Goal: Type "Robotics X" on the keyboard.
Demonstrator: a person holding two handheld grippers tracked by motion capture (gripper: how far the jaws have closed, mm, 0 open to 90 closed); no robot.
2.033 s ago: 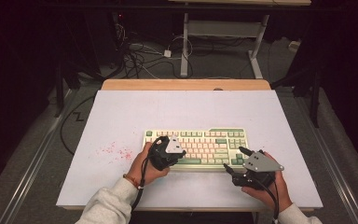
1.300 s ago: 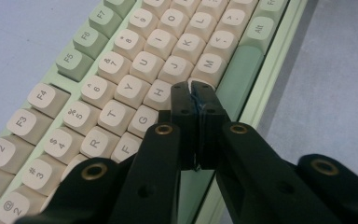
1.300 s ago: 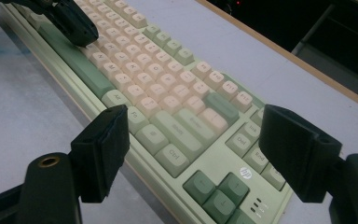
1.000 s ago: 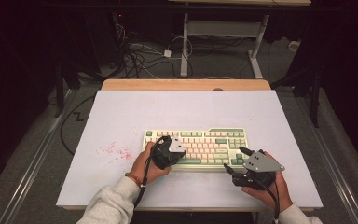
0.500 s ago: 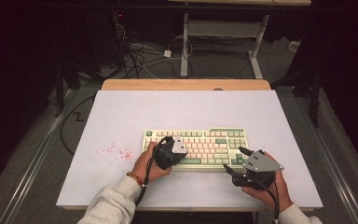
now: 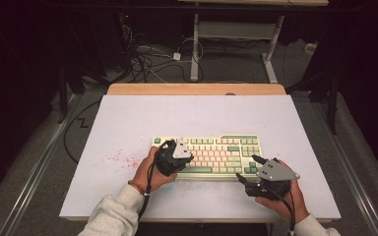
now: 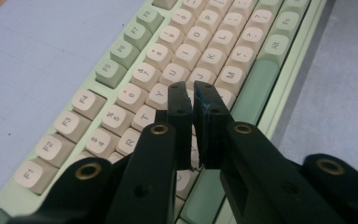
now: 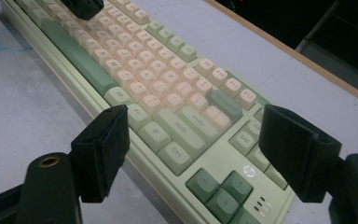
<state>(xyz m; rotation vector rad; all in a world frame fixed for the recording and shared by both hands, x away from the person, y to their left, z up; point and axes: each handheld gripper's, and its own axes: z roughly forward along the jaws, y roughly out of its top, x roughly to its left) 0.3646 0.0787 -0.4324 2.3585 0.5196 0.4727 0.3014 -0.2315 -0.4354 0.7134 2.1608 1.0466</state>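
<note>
High view: the keyboard [image 6: 211,155] lies lower centre on the white table [image 6: 197,118]; the left gripper [image 6: 184,158] sits over its left keys, and the right gripper [image 6: 244,168] waits off its lower-right corner.

Left gripper view: jaws almost clenched, empty, tips poised over the letter keys, probably to press one.

Right gripper view: jaws spread wide, released, framing the arrow keys [image 8: 221,189].

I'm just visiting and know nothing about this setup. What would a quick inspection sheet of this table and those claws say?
Surface: white table, red specks at left.
Job's things: green and cream keyboard, flat, near the front edge.
Clutter: nothing seen.
Grippers: left claw nearly closed over the letter keys, holding nothing; right claw wide open at the keyboard's arrow-key corner.
Cables: one trails from each claw; loose tangle on the floor behind.
Surroundings: dark room, desk frame beyond.
</note>
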